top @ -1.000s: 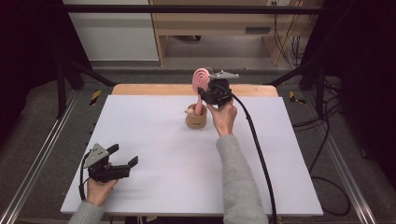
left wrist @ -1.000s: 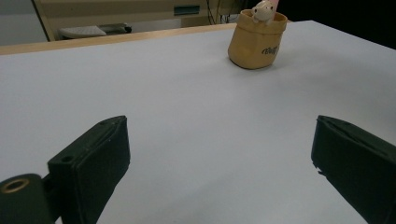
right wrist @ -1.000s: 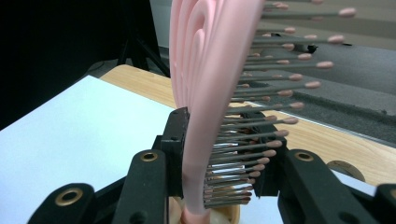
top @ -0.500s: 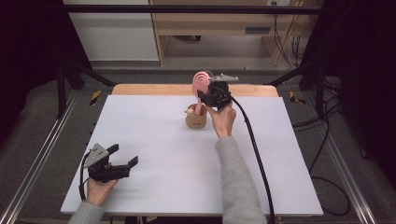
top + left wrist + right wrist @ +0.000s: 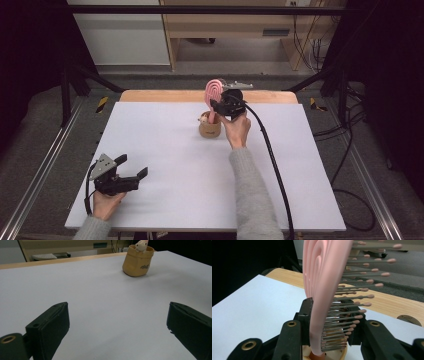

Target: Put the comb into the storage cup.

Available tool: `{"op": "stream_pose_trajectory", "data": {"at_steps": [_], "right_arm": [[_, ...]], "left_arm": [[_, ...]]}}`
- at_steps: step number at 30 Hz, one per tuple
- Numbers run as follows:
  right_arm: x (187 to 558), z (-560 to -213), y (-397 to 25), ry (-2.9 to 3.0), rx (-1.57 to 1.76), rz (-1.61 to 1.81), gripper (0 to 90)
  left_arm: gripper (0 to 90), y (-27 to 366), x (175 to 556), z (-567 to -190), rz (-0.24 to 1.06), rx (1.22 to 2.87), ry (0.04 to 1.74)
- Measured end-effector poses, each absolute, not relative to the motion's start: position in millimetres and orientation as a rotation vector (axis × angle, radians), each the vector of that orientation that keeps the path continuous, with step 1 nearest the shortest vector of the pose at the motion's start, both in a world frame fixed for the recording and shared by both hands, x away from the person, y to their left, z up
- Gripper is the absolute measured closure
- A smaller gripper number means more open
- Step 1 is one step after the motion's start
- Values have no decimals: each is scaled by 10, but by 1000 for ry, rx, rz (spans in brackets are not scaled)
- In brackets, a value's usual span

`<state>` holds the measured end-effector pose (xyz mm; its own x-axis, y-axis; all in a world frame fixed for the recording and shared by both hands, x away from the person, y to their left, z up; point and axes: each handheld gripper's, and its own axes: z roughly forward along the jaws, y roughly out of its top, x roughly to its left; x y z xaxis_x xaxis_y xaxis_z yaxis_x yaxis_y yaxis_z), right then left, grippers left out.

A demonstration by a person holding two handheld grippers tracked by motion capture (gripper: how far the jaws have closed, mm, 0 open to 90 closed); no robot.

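Observation:
A pink hairbrush (image 5: 214,90) stands upright with its handle down in a small tan cup (image 5: 209,126) at the far middle of the white table (image 5: 165,150). My right gripper (image 5: 223,106) is shut on the brush's lower head, just above the cup. In the right gripper view the brush (image 5: 322,277) rises between the jaws, its bristles (image 5: 362,285) pointing right. My left gripper (image 5: 131,175) rests open near the table's front left corner. In the left gripper view the tan cup (image 5: 136,261) sits far ahead, with a small white figure (image 5: 141,245) at its rim.
A wooden strip (image 5: 165,96) runs along the table's far edge. Metal frame rails (image 5: 45,165) flank both sides. A black cable (image 5: 270,155) trails from the right gripper across the table's right half. A wooden desk (image 5: 240,20) stands beyond.

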<state>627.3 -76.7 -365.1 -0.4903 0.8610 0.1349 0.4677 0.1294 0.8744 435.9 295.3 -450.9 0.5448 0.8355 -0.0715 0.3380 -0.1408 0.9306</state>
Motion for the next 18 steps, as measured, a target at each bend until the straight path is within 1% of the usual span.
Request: {"op": "stream_pose_trajectory", "data": {"at_steps": [18], "right_arm": [[6293, -3672, -847, 1984, 1277, 1314, 620]], "left_arm": [[45, 2949, 4361, -4511, 587, 1726, 987]]}}
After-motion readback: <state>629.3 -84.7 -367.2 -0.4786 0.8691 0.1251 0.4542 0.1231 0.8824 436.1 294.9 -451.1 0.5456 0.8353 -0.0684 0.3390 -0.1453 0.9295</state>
